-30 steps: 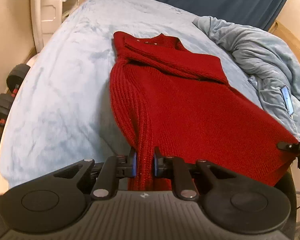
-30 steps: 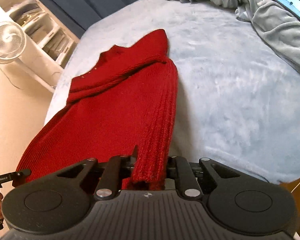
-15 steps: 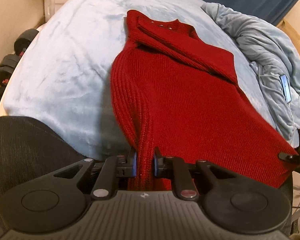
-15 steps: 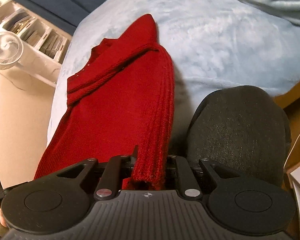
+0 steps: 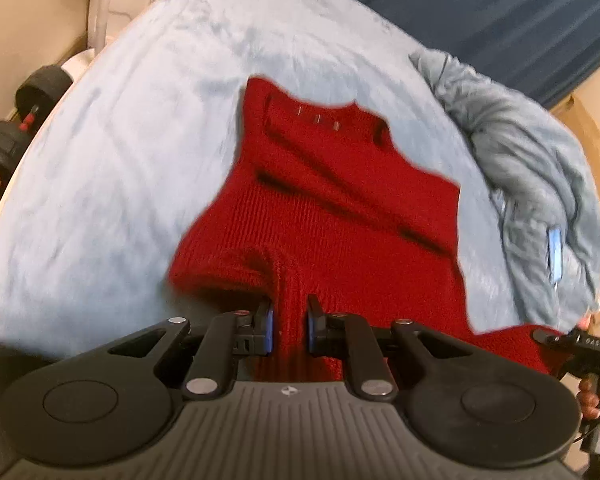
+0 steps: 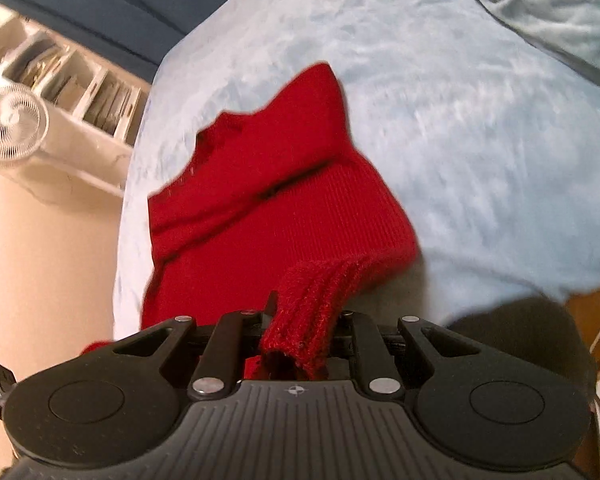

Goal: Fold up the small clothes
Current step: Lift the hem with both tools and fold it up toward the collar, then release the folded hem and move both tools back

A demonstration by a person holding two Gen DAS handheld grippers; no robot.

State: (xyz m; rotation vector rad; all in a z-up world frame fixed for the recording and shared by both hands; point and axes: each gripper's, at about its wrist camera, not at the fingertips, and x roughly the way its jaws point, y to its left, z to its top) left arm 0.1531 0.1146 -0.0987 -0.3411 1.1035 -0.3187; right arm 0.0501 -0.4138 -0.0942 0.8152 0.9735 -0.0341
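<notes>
Though blurred, red sweater (image 5: 332, 208) discernible

two wrist views, close over the red sweater (image 5: 332, 216)
each looks steeply down along its fingers from the sweater's near hem; both share its collar end.

We count one red sweater (image 5: 340, 216), one bed (image 5: 140, 160), one crumpled grey blanket (image 5: 520, 168), two grippers, left (image 5: 289, 326) and right (image 6: 306, 334), two dumbbells (image 5: 20, 120), one fan (image 6: 10, 124).
</notes>
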